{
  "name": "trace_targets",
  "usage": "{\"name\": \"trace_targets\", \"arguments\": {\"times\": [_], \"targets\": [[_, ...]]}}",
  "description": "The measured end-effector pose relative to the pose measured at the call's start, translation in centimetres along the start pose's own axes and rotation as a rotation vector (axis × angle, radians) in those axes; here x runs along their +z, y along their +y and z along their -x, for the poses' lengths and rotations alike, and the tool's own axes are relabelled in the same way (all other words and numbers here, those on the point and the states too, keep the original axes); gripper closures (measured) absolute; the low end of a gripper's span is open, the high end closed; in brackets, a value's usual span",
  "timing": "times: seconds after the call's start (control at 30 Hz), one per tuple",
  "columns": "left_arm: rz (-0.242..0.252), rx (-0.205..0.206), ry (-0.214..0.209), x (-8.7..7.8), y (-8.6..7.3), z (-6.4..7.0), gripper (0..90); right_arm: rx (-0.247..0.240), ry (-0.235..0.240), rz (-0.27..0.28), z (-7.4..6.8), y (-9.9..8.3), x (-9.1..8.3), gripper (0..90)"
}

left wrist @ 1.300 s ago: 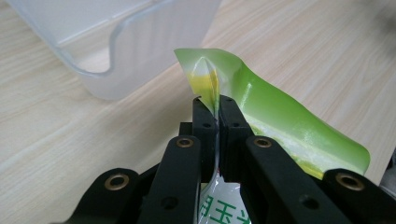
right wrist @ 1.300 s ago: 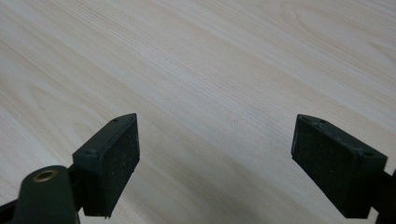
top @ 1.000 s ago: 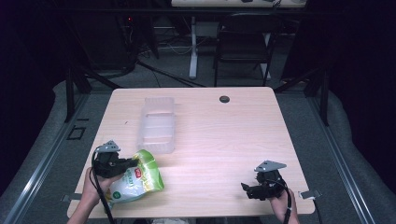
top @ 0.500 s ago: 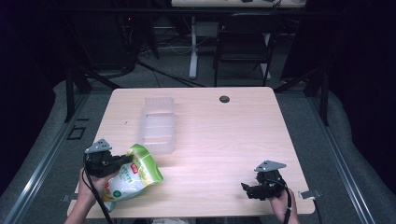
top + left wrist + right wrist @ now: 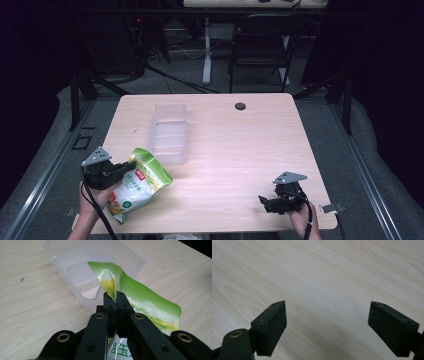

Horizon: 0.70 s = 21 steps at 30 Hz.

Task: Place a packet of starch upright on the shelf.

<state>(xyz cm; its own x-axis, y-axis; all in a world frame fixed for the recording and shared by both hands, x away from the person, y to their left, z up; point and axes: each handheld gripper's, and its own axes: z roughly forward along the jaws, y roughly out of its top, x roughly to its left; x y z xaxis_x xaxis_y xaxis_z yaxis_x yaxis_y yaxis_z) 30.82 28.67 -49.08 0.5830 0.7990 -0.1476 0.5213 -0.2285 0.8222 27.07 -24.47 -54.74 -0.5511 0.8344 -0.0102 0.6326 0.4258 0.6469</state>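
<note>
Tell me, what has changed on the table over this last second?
The left tongs, shut on the top edge of the green and white plastic snack bag, drew back a little toward the table's near left corner, and the bag came along. The right tongs stayed open near the right edge, and the clear plastic container did not move.

Pale wood counter (image 5: pixel 235 150) with few things on it

A clear plastic container (image 5: pixel 170 132) lies left of centre; a small dark round cap (image 5: pixel 240 106) sits near the far edge; the green pouch (image 5: pixel 137 184) touches the near-left corner.
</note>
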Motion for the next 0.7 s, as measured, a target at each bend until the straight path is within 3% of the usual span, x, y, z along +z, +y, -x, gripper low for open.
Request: {"name": "trace_targets", "arguments": {"times": [0.37, 0.47, 0.7], "targets": [[0.030, -0.030, 0.016, -0.7, 0.3, -0.4, 88.7, 0.000, -0.002, -0.007, 0.0, 0.0, 0.0, 14.8], [0.064, -0.061, 0.019, -1.2, 0.4, -0.6, 88.7, 0.000, -0.004, -0.006, 0.0, 0.0, 0.0, 14.8], [0.105, -0.066, 0.028, -2.1, 0.9, -0.9, 88.8, 0.002, 0.002, 0.000, 0.0, 0.0, 0.0, 14.8]]}}
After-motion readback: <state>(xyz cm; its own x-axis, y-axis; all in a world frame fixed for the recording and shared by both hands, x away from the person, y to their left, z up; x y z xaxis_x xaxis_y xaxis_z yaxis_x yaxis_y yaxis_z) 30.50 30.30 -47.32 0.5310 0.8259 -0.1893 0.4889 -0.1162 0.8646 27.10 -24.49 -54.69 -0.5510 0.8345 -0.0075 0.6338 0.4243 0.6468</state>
